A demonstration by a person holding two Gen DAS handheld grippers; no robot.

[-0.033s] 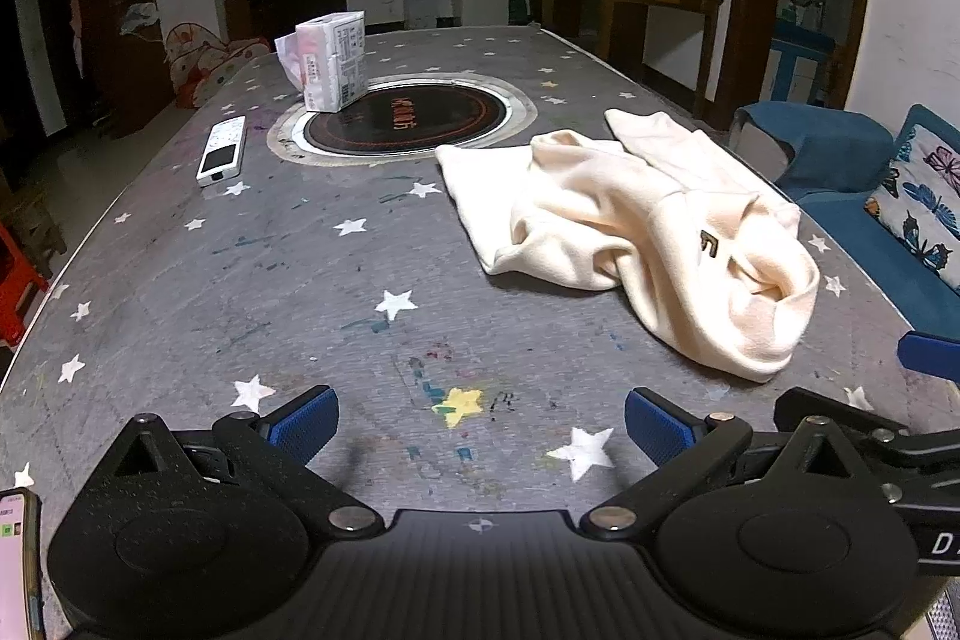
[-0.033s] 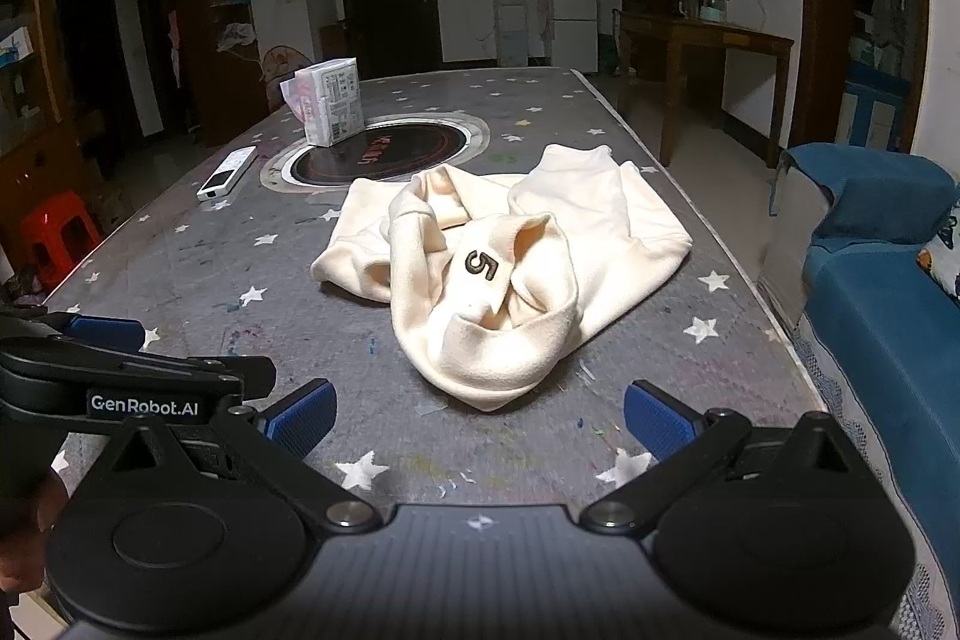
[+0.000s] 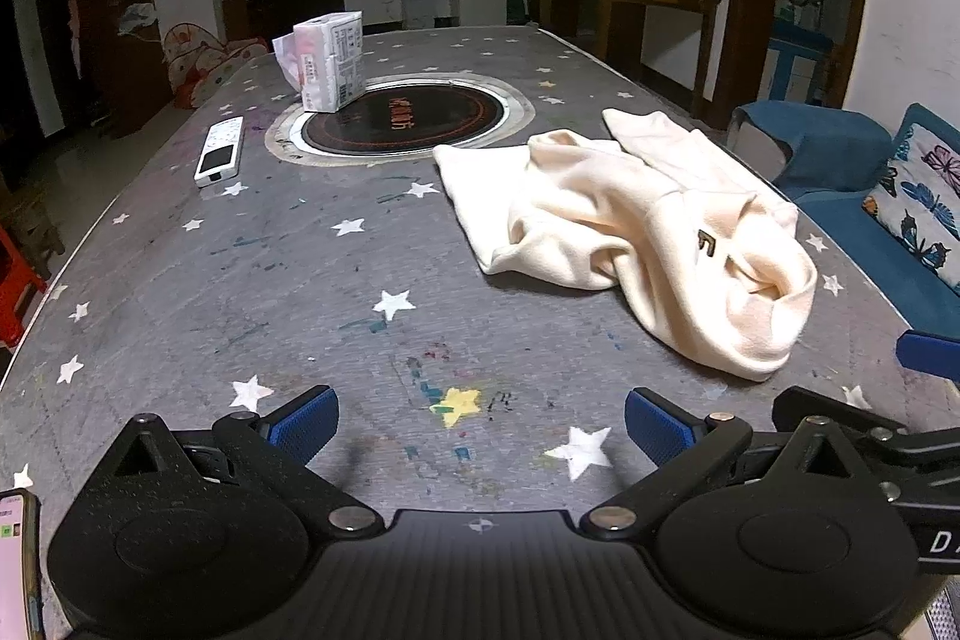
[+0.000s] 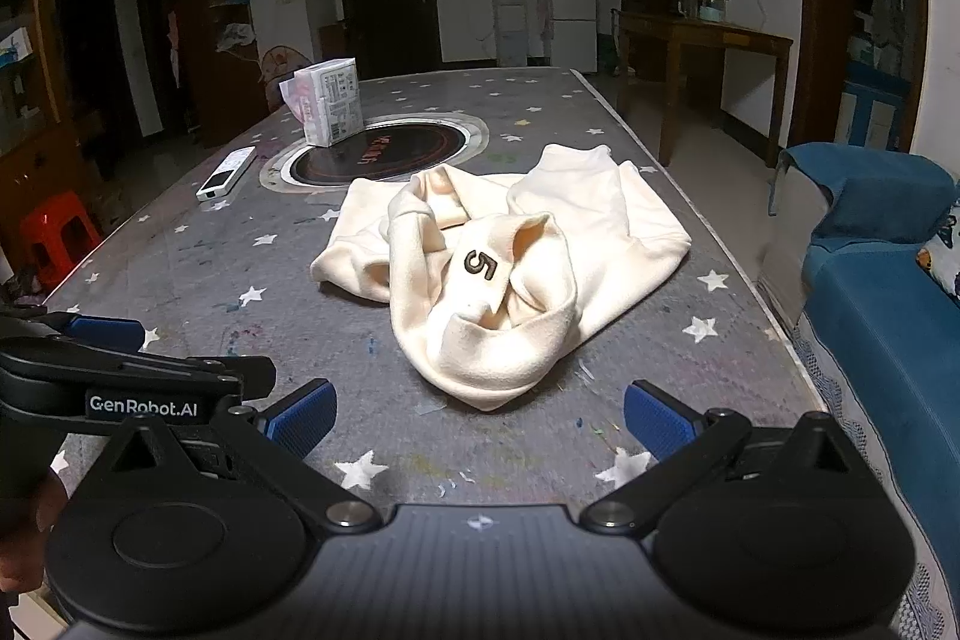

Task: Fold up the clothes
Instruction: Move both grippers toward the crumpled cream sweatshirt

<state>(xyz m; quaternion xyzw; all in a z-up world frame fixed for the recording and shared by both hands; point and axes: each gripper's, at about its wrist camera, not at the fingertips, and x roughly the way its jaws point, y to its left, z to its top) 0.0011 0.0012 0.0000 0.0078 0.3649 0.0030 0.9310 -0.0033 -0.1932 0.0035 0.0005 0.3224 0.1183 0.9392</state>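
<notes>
tissue pack [image 3: 329, 60], remote [image 3: 219, 150] on table [image 3: 240, 280]

We see a long table [image 3: 180, 280] with a grey cover that has white stars. On it lies a crumpled cream garment [image 3: 648, 232] towards the right edge. A round dark plate [image 3: 399, 121] is set in the middle. A tissue pack [image 3: 327, 61] stands on its rim, and a white remote [image 3: 219, 150], probably, lies just beside.
</notes>
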